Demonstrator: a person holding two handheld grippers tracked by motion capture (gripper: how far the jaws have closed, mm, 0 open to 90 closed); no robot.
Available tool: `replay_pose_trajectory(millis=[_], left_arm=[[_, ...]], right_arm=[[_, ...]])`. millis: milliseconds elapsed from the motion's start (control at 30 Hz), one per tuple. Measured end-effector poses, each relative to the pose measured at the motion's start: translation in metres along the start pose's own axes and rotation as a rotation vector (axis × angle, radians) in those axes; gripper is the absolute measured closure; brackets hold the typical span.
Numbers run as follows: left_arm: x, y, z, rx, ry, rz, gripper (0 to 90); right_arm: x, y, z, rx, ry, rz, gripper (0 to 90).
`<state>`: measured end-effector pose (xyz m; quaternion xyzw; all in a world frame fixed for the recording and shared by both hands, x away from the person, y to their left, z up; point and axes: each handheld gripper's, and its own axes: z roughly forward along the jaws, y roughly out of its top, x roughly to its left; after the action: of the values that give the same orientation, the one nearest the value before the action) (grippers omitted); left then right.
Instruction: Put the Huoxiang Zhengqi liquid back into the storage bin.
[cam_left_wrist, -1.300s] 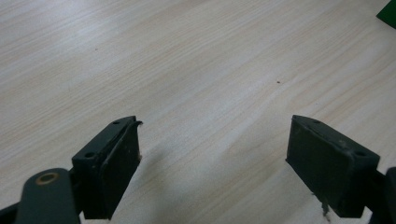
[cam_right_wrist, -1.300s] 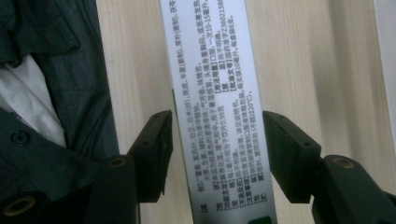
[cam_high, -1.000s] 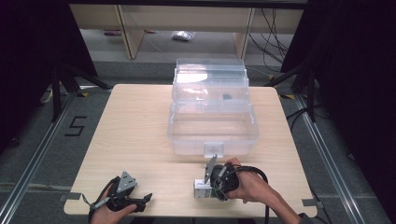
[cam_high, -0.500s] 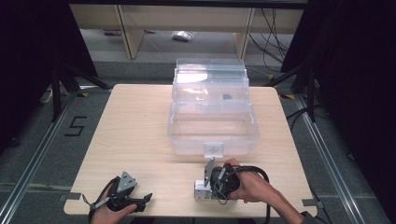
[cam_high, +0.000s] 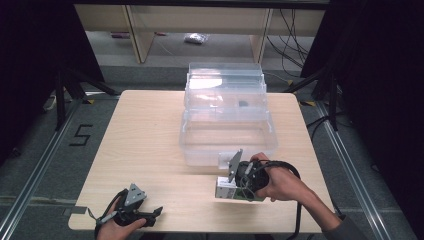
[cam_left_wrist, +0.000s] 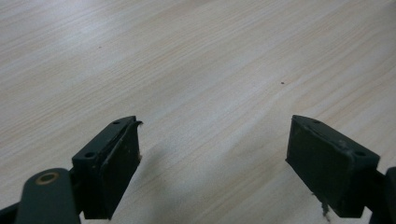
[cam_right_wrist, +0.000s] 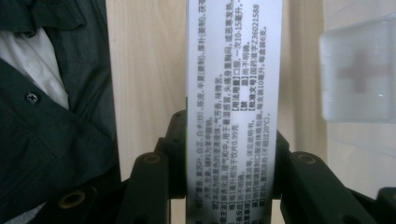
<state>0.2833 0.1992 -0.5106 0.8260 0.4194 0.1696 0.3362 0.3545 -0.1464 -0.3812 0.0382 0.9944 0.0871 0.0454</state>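
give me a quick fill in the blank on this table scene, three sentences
1. The right gripper is shut on a white ____ printed with text.
2. The left gripper rests low over the table with its jaws ____.
3. The clear plastic case stands with its lid ____.

Missing words: box; open; open

A light wooden table (cam_high: 145, 150) stands on a grey floor (cam_high: 30, 165). At the table's far middle sits a clear plastic storage box (cam_high: 227, 132) with its lid open, a small dark item lying in its upper tray. Left of the table the floor bears a black mark reading 5 (cam_high: 80, 135). Beyond the table stands a pale wooden shelf (cam_high: 140, 30), with a small wrapped packet (cam_high: 196, 38) on the floor beneath it. Black cables (cam_high: 292, 30) hang at the far right.
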Motion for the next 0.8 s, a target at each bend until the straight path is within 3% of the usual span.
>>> replay_pose_trajectory(millis=[67,100,133,233,267,300,333,367,433,500,567,633,667,733,800], left_arm=[[0.000,0.000,-0.001,0.002,0.000,0.001,16.7],[0.000,0.000,-0.001,0.002,0.000,0.001,16.7],[0.000,0.000,-0.001,0.006,-0.008,0.006,16.7],[0.000,0.000,0.001,-0.010,0.011,-0.011,16.6],[0.000,0.000,0.001,-0.008,0.007,-0.010,16.6],[0.000,0.000,-0.001,0.009,-0.003,0.007,16.6],[0.001,0.000,-0.001,0.012,-0.011,0.009,16.7],[0.001,0.000,-0.002,0.011,-0.011,0.009,16.7],[-0.001,0.000,0.000,-0.005,-0.006,-0.010,16.7],[0.001,0.000,-0.002,0.010,-0.011,0.010,16.6],[0.001,0.000,-0.001,0.005,-0.002,0.005,16.6],[0.000,0.000,0.001,-0.008,0.006,-0.009,16.6],[0.000,0.000,-0.002,0.010,-0.006,0.010,16.6],[0.001,0.000,-0.002,0.012,-0.011,0.010,16.7],[0.000,0.000,0.000,-0.005,-0.003,-0.005,16.7]], right_arm=[[-0.002,0.000,-0.007,0.004,-0.006,0.054,64.7],[-0.002,0.000,-0.007,0.004,-0.006,0.054,64.7],[-0.006,0.001,-0.008,0.007,-0.012,0.002,64.7],[-0.009,0.000,-0.011,0.010,-0.016,0.026,64.6],[-0.012,0.001,-0.011,-0.007,-0.012,0.008,64.7],[-0.012,0.000,-0.013,0.005,-0.013,0.030,64.7],[-0.014,0.000,-0.014,0.006,-0.015,0.016,64.6],[-0.013,0.001,-0.015,-0.006,-0.012,0.043,64.7],[-0.018,0.001,-0.018,-0.003,-0.016,-0.001,64.7],[-0.016,0.002,-0.023,0.006,-0.015,0.053,64.7],[-0.016,0.002,-0.024,0.005,-0.014,0.053,64.7],[-0.024,0.001,-0.027,-0.010,-0.018,-0.009,64.7],[-0.023,0.002,-0.030,-0.012,-0.012,0.033,64.7],[-0.027,0.001,-0.034,-0.013,-0.015,0.009,64.7],[-0.030,0.001,-0.039,0.000,-0.028,0.041,64.7]])
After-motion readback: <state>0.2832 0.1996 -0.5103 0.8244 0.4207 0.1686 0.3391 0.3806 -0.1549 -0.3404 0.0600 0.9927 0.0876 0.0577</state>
